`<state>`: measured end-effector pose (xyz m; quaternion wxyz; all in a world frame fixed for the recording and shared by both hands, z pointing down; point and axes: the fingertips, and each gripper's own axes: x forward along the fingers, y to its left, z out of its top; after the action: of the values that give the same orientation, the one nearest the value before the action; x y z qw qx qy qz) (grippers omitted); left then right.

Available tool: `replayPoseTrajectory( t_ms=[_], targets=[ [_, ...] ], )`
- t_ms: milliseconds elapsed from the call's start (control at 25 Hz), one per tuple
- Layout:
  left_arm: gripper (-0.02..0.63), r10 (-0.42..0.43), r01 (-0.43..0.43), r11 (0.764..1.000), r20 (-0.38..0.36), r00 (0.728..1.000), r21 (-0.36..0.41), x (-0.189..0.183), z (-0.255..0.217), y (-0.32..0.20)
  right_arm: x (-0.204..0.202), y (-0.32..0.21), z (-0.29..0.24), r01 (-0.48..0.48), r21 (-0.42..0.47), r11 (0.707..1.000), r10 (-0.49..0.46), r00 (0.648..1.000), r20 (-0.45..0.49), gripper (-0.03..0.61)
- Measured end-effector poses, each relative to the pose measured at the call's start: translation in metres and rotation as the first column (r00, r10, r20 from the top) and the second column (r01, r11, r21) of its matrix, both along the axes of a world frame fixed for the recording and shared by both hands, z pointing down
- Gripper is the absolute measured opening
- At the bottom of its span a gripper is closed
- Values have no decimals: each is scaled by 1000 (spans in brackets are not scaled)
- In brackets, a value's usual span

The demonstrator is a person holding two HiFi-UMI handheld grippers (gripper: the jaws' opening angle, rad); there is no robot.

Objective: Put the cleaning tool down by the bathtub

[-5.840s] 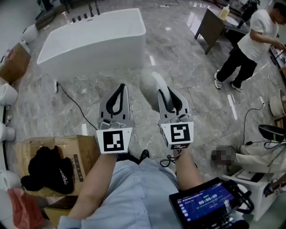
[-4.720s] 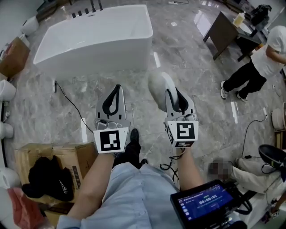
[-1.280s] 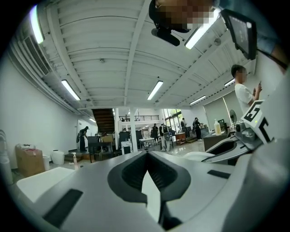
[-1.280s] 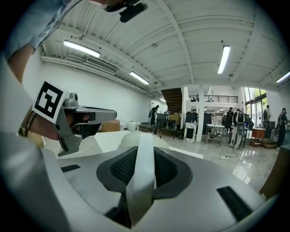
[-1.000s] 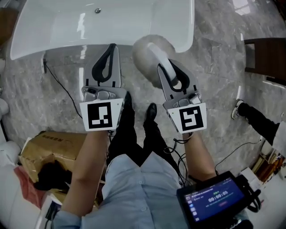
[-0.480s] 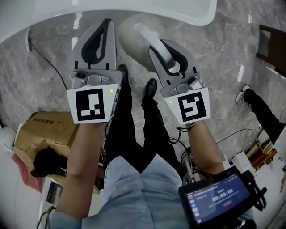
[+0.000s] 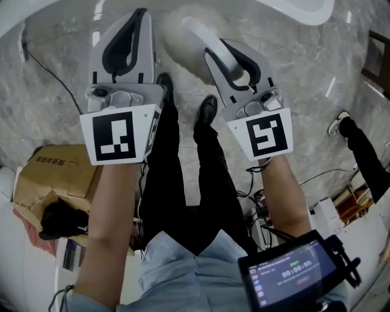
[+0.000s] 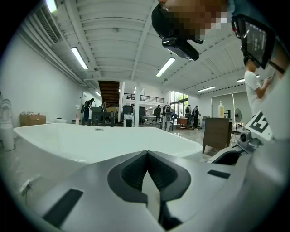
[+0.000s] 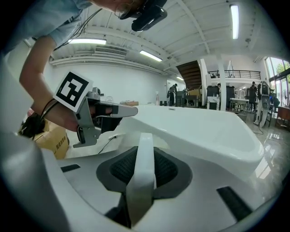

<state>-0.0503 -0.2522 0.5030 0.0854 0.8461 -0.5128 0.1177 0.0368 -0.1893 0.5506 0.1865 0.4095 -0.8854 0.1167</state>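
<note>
My right gripper [image 7: 213, 52] is shut on the white handle of the cleaning tool [image 7: 194, 29]. Its fluffy pale head [image 7: 173, 27] hangs above the marble floor just short of the white bathtub [image 7: 308, 9], which shows only along the top edge of the head view. In the right gripper view the handle [image 9: 145, 167] stands clamped between the jaws, with the bathtub [image 9: 199, 129] right behind it. My left gripper [image 7: 140, 13] is shut and holds nothing; its closed tips [image 8: 146, 155] point at the bathtub's rim [image 8: 90, 140].
A black cable [image 7: 42, 58] runs over the floor at the left. A cardboard box [image 7: 55, 173] with dark cloth [image 7: 58, 220] sits at the lower left. My own shoes [image 7: 207, 109] stand below the grippers. Another person's leg [image 7: 365, 155] is at the right, and a wooden cabinet [image 8: 217, 133] beyond the tub.
I have walked up to the bathtub: it has slid from the middle of the head view to its top edge. Both grippers stay shut, the right one still on the tool.
</note>
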Motion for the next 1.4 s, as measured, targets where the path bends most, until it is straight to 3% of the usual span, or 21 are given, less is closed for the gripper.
replayPoseTrajectory(
  t_ms=[440, 840, 1400],
  targets=[
    [14, 11, -11, 1000, -50, 999, -12, 5, 81, 2, 7, -1, 89, 20, 11, 1000, -19, 999, -49, 106],
    [14, 54, -55, 998, -37, 998, -28, -6, 172, 11, -7, 12, 180, 96, -9, 995, -96, 992, -80, 106],
    [14, 95, -96, 994, -17, 995, -48, -5, 247, 11, -3, 15, 263, 194, -45, 980, -199, 971, -134, 106]
  ],
)
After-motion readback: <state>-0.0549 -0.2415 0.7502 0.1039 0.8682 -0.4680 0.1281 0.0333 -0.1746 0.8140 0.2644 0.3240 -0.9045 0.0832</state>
